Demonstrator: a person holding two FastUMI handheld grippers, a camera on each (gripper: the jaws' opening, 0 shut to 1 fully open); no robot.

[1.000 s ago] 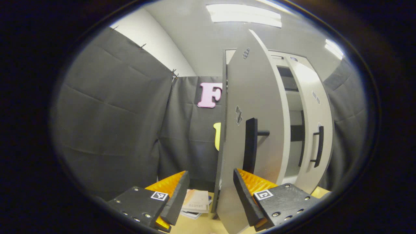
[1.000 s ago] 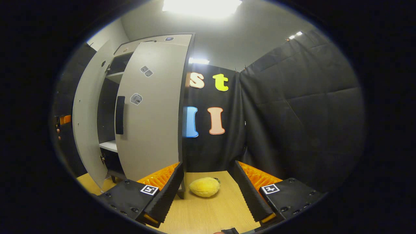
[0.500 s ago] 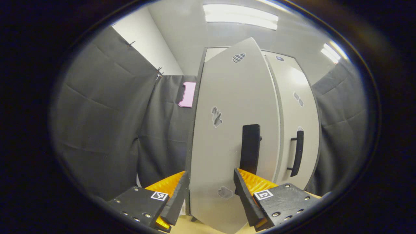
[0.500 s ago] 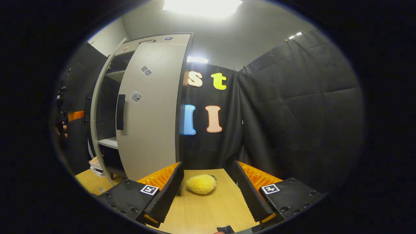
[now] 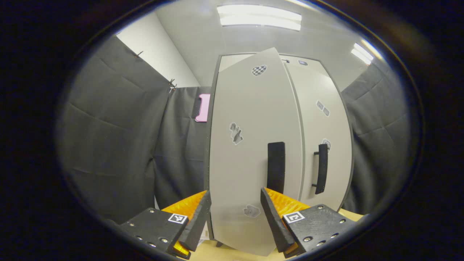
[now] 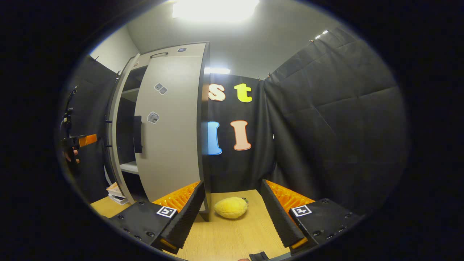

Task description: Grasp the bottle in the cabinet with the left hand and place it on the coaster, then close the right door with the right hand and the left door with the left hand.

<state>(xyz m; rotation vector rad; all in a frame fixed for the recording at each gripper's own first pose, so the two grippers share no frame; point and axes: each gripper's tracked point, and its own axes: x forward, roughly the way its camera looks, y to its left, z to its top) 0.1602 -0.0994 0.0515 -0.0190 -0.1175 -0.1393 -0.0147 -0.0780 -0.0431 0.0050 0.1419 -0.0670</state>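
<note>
The left tongs [image 5: 233, 217] are held apart and empty close against the left door [image 5: 250, 145], evidently so that it can be pushed shut; a narrow gap is seen beside the right door [image 6: 170, 127], which lies flush. Farther right, the right tongs [image 6: 232, 214] are kept apart and idle over the surface [image 6: 232, 235], near a yellow plush [image 6: 231, 207]. Bottle and coaster cannot be located.
</note>
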